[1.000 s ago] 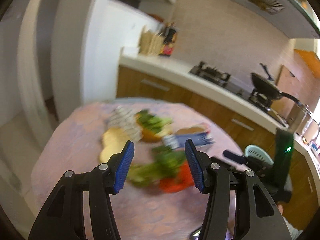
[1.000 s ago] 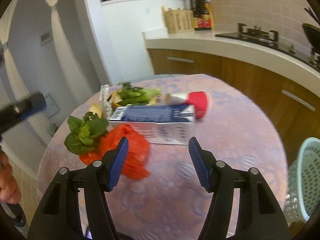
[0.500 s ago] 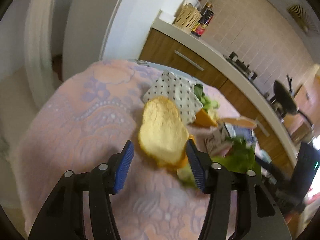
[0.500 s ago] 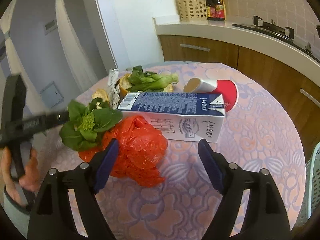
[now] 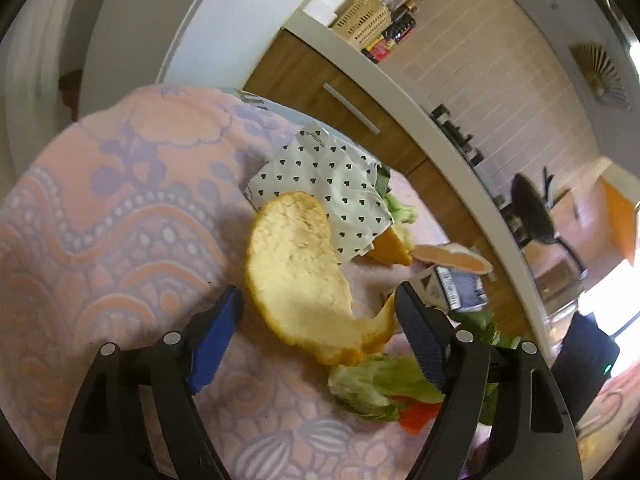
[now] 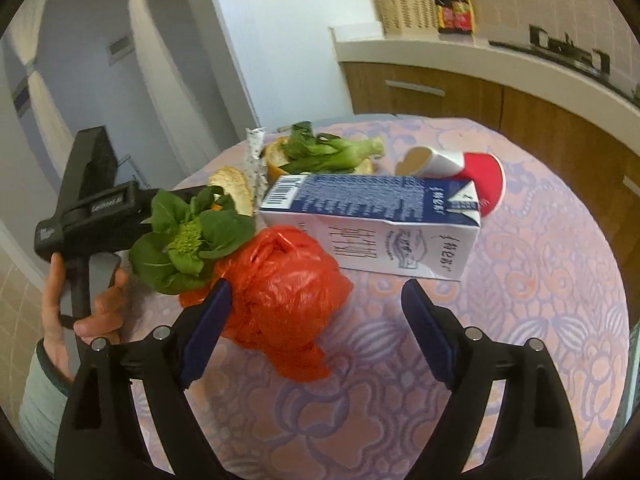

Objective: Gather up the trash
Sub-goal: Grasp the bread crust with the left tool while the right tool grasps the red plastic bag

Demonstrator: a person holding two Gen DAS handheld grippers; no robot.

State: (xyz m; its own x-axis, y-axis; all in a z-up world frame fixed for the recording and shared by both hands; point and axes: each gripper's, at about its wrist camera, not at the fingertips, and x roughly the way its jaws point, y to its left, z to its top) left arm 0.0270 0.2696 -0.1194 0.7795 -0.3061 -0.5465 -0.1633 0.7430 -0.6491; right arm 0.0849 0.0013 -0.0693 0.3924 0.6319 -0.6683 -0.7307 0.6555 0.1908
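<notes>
A big curved yellow fruit peel (image 5: 300, 276) lies on the pink tablecloth (image 5: 120, 240), partly on a heart-dotted paper wrapper (image 5: 332, 192). My left gripper (image 5: 316, 300) straddles the peel's near end; its jaws are opening and the pads do not press on it. A crumpled red plastic bag (image 6: 280, 288) sits between the opening jaws of my right gripper (image 6: 316, 292), ungripped. Behind the bag lie a blue-and-white milk carton (image 6: 372, 224), a tipped red-and-white paper cup (image 6: 460, 168) and leafy greens (image 6: 188, 240). More greens (image 6: 332, 152) rest on an orange peel.
A hand (image 6: 80, 312) holds the left gripper's black body (image 6: 92, 208) at the table's left edge. A kitchen counter (image 6: 480, 56) with wooden cabinets, a wicker basket (image 6: 404, 8) and a stove runs behind the round table. Bare cloth (image 6: 540, 300) lies right of the carton.
The left gripper swung down and across from the greens to the yellow peel, rolling as it went, and its jaws spread. The right gripper's jaws widened around the red bag while hardly moving.
</notes>
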